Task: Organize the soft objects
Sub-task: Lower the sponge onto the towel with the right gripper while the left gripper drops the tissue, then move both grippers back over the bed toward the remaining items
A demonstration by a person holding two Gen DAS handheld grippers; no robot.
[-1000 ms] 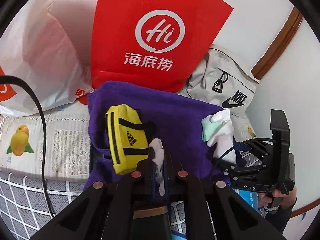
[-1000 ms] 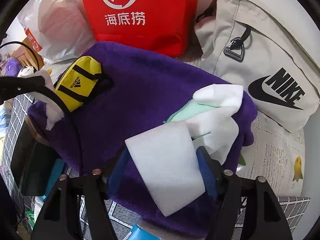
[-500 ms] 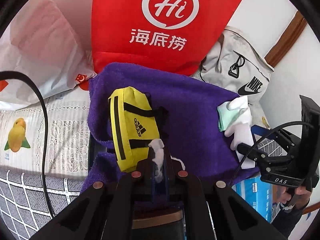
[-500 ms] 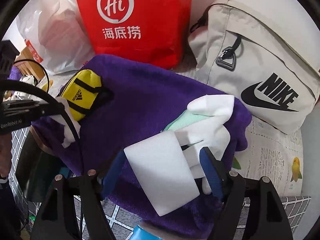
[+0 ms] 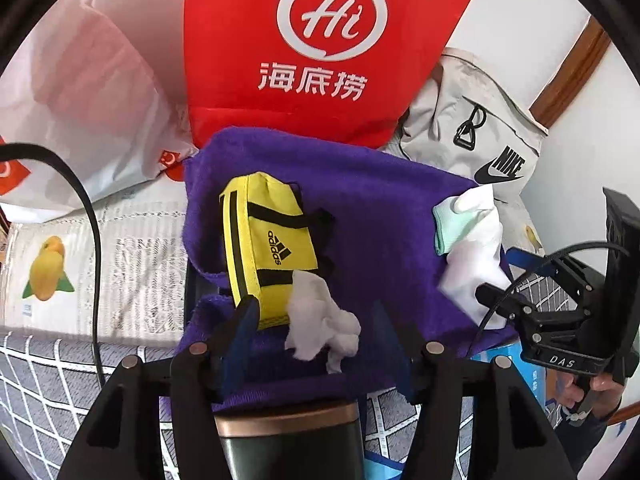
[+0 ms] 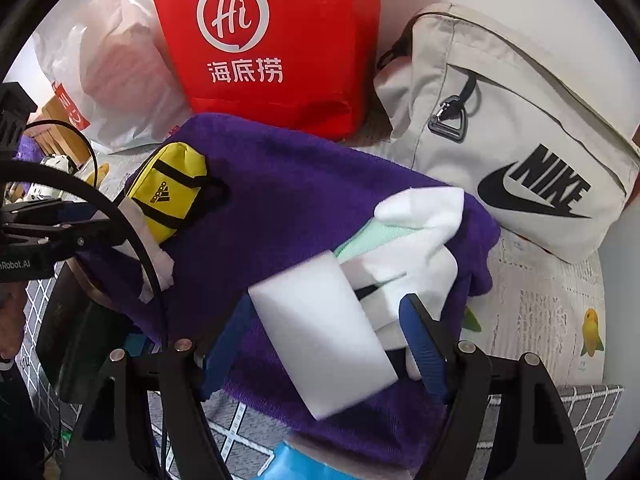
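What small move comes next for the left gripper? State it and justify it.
Probably lift the left gripper straight back. Its fingers are opening and stand clear of the crumpled white tissue, which lies loose on the purple towel against the yellow pouch, so it looks released.

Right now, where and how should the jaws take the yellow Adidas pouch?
Grip the yellow Adidas pouch across its narrow width, mid-body, coming from above. It lies flat and lengthwise on the purple towel; its near end is covered by crumpled white tissue, so go beyond that.
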